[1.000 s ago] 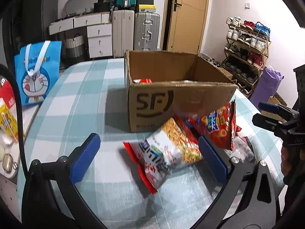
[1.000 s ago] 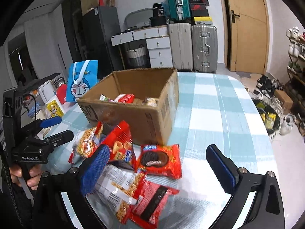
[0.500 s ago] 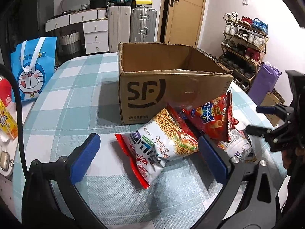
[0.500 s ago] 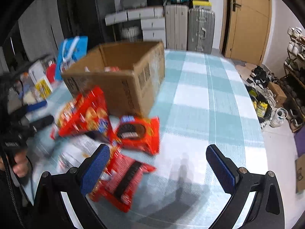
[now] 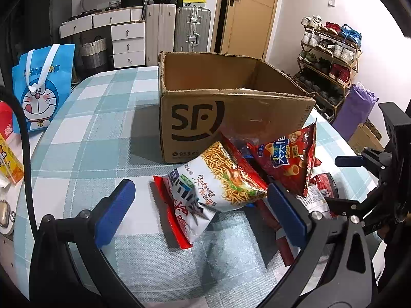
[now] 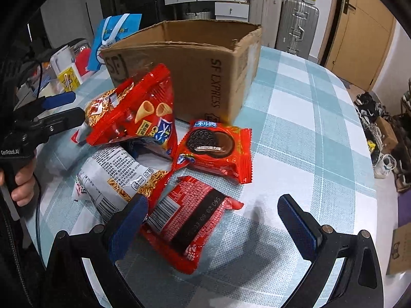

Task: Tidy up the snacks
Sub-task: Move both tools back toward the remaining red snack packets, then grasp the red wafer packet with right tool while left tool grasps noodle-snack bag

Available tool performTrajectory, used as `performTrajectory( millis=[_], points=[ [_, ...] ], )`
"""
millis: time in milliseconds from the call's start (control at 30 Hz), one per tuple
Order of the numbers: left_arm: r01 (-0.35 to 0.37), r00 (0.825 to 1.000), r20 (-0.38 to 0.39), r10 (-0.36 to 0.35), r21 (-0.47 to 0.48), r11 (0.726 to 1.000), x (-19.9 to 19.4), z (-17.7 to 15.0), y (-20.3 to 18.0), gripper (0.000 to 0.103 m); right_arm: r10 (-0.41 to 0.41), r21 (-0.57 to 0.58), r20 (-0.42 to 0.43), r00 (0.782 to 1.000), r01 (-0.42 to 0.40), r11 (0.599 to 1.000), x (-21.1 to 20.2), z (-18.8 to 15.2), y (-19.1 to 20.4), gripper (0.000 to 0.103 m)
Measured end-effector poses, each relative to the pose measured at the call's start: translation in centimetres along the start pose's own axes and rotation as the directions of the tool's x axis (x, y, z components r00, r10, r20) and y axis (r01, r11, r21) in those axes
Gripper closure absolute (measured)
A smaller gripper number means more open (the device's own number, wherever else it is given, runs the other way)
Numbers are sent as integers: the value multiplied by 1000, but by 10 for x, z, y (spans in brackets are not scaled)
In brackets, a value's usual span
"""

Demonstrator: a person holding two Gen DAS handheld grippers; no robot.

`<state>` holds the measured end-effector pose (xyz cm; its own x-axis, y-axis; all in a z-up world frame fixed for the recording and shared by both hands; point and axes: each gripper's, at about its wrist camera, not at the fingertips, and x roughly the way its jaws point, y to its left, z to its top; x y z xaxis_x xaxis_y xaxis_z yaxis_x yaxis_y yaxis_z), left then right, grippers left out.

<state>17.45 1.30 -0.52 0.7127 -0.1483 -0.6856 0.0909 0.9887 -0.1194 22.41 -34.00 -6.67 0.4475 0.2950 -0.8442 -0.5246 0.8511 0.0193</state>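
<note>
An open cardboard SF box [image 5: 231,118] stands on the checked table; it also shows in the right wrist view [image 6: 195,59]. Snack bags lie in front of it: a white noodle bag [image 5: 213,187], a red cone-snack bag [image 5: 290,159] leaning on the box, a red Oreo pack [image 6: 213,148], a red wafer pack [image 6: 190,220] and a second noodle bag [image 6: 115,174]. My left gripper [image 5: 203,210] is open, its jaws either side of the white noodle bag. My right gripper [image 6: 210,220] is open just above the red wafer pack.
A blue Doraemon bag [image 5: 41,87] stands at the table's left edge beside yellow and red boxes [image 5: 9,161]. Suitcases [image 5: 192,30], drawers and a door are behind. A shoe rack [image 5: 331,59] and a purple bag [image 5: 354,110] stand to the right.
Both grippers have moved lower and closer to the snack pile. The right gripper has swung over the red wafer pack. Both stay open.
</note>
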Motion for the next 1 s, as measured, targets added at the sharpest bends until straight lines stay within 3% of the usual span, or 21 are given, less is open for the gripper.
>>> performTrajectory(
  millis=[367,600,833,900,1000],
  points=[
    [1,1000,-6,-1,4,1000,3,-2,0,0,-1,-51,-58,998,-2,999,5,-8,-1,0],
    [-1,1000,-4,1,3,1000,2,-3,1,0,-39,22,-68,997,40,999,-1,-11,-33,0],
    [3,1000,-12,-3,8,1000,3,-5,0,0,-30,-16,-60,998,29,999,6,-11,-19,1],
    [4,1000,-8,-4,9,1000,1,-5,0,0,-27,-15,-56,998,26,1000,10,-11,-16,2],
    [6,1000,-6,-6,6,1000,1,-5,1,0,-10,-19,-57,998,9,1000,12,-11,-15,12]
  ],
)
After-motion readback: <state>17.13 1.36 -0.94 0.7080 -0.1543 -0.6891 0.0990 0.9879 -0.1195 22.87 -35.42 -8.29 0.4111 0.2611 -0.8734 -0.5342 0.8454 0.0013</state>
